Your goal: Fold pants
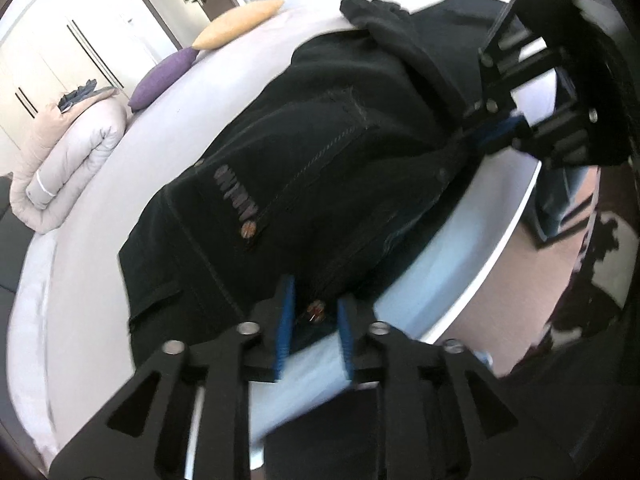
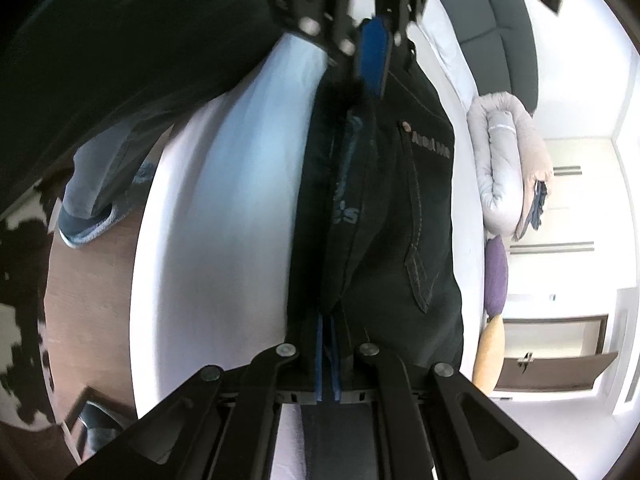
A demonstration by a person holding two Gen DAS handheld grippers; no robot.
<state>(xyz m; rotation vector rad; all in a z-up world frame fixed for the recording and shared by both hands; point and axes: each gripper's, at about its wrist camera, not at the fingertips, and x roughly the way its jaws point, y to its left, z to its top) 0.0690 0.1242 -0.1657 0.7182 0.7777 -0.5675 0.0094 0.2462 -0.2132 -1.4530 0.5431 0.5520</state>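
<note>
1. The black denim pants are lying along the near edge of the white-sheeted bed, filling the centre of the left wrist frame and running up the middle of the right wrist frame. A back pocket with stitched lettering is facing up, so the waistband end appears to be nearest both grippers.
2. The left gripper is sitting at the lower centre of its frame with its blue pads parted. A copper-coloured rivet and the hem of the waistband are showing in the gap, but the pads are not pressing on the cloth: released, with the denim resting on the sheet.
3. The right gripper is sitting at the lower centre of its own frame, its blue pads nearly touching and clenched on a thin fold of the waistband. In the left wrist frame it is showing at the upper right, holding the same edge.
4. Judgement: one end is being pinned while the other is let go, likely to keep the fold line straight at the mattress edge.
5. A rolled pale quilt, a purple cushion and an orange cushion are lying well apart from the pants, at the upper left.
</note>
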